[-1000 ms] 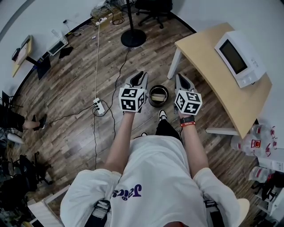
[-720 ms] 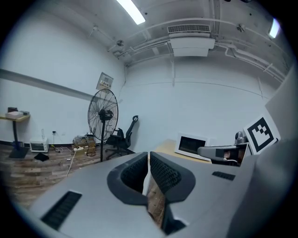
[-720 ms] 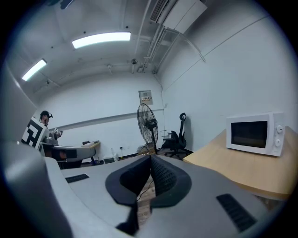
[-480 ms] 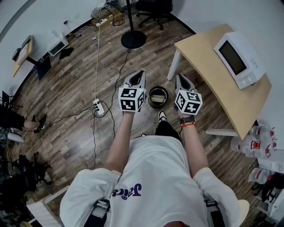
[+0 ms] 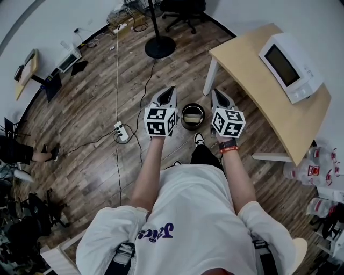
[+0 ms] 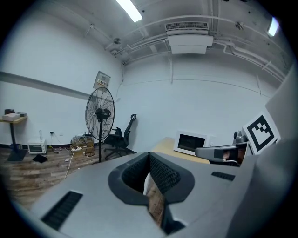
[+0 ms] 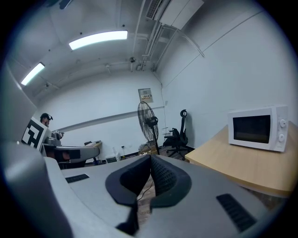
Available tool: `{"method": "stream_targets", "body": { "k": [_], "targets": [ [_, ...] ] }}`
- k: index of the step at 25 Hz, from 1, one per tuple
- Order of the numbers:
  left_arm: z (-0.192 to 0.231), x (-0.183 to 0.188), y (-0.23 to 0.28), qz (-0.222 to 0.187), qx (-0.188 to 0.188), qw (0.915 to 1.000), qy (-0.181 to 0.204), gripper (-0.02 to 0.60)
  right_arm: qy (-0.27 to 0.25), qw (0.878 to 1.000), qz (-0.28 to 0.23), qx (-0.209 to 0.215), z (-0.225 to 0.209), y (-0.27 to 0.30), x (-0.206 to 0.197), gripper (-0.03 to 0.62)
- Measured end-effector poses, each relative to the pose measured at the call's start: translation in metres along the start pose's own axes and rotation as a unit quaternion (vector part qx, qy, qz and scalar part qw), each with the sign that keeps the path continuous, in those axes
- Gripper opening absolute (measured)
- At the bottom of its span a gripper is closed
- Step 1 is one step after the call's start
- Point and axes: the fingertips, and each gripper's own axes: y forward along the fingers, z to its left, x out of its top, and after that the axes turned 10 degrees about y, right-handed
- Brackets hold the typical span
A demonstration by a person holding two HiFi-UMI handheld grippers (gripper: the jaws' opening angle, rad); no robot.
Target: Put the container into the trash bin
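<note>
A black round trash bin (image 5: 183, 120) stands on the wood floor between my two grippers. A tan container (image 5: 192, 115) lies inside it. My left gripper (image 5: 171, 89) hovers just left of the bin, jaws shut with nothing between them (image 6: 149, 155). My right gripper (image 5: 214, 92) hovers just right of the bin, also shut and empty (image 7: 150, 158). Each gripper shows in the other's view: the right gripper (image 6: 219, 152) and the left gripper (image 7: 70, 151). Both point forward, slightly down.
A light wood table (image 5: 252, 80) with a white microwave (image 5: 290, 67) stands to the right. A standing fan's base (image 5: 160, 45), an office chair (image 5: 183, 8) and a power strip (image 5: 121, 130) with cables are on the floor ahead and left. Water bottles (image 5: 314, 172) sit far right.
Both grippers stay in nearly the same place beside the bin. The container lies in the bin throughout.
</note>
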Motion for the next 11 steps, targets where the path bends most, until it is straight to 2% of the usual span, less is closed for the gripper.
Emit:
{"method": "stream_targets", "body": {
  "k": [6, 11],
  "targets": [
    [0.000, -0.015, 0.028, 0.017, -0.004, 0.9997, -0.015, 0.020, 0.006, 1.000, 0.020, -0.003, -0.021, 0.016, -0.009, 0.015],
    [0.002, -0.046, 0.071, 0.046, -0.011, 0.9983, -0.033, 0.020, 0.018, 0.999, 0.050, -0.007, -0.061, 0.044, -0.028, 0.015]
  ]
}}
